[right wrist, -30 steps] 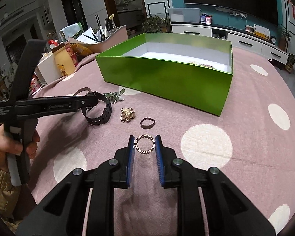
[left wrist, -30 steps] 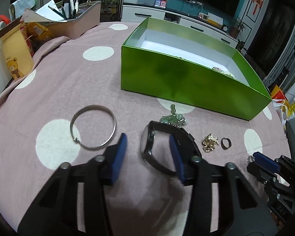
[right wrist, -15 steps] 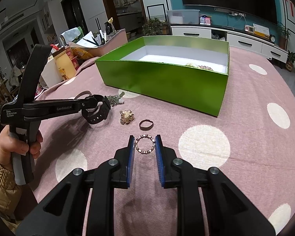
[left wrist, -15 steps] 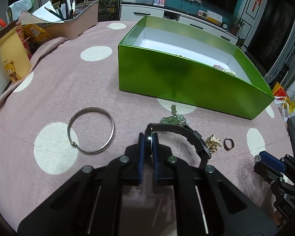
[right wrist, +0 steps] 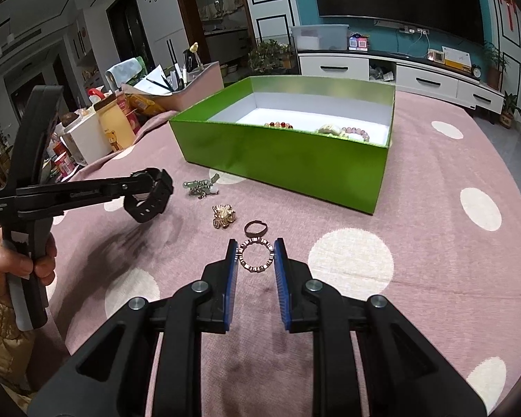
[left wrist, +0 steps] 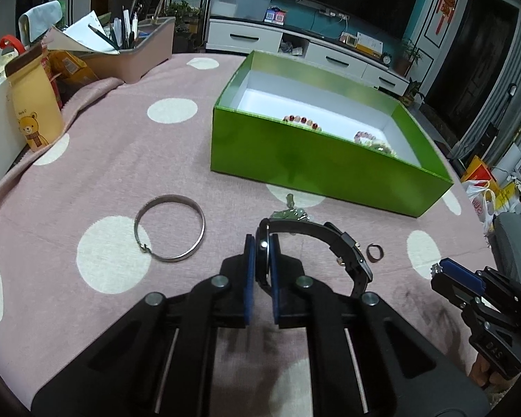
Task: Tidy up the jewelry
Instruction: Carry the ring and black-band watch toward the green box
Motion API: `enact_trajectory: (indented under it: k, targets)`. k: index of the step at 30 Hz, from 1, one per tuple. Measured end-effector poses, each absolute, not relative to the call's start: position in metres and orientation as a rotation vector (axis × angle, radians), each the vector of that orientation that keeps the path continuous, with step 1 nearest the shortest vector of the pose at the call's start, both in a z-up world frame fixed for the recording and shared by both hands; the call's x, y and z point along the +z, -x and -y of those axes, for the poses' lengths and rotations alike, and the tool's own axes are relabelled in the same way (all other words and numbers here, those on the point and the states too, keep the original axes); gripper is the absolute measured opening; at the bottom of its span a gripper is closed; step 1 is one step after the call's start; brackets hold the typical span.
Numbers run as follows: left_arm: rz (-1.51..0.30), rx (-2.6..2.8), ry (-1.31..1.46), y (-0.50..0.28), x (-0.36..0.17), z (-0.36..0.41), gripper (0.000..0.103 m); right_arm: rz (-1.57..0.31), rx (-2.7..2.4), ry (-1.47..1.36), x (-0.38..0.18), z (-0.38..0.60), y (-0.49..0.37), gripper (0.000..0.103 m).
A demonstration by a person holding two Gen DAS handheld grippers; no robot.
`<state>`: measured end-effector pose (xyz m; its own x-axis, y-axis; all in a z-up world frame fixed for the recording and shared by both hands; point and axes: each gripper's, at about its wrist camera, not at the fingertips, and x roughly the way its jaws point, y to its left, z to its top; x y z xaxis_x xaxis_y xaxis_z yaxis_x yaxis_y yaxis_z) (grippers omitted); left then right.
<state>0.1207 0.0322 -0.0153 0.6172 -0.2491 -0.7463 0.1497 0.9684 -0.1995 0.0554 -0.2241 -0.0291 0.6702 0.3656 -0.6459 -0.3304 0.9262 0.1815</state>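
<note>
Pinching the black wristwatch (left wrist: 316,243), the left gripper (left wrist: 260,274) is raised; a carry over the green box (left wrist: 330,166) is called for next, while the right gripper (right wrist: 255,271) is spread around a beaded ring (right wrist: 256,255).

A round table covered in a pink cloth with white polka dots (right wrist: 451,208) is carrying everything. A green open box (right wrist: 288,166) is sitting toward its far side. Lying in front of the box are a silver bangle (left wrist: 170,232), a small greenish charm cluster (right wrist: 199,187), a gold trinket (right wrist: 223,216), a dark ring (right wrist: 256,227) and a beaded bracelet (right wrist: 256,255). A tan organizer tray with pens (left wrist: 135,55) and a bear-printed pouch (left wrist: 34,104) are standing near the left edge.
</note>
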Motion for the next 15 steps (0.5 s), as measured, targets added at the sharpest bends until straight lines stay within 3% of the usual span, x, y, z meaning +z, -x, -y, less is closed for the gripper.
enact_trajectory:
  k: [15]
  targets:
    - [-0.774,-0.274,0.084,-0.112,0.037,-0.018,0.008,-0.625,0.373,-0.031,0.013,0.233,-0.054,0.021]
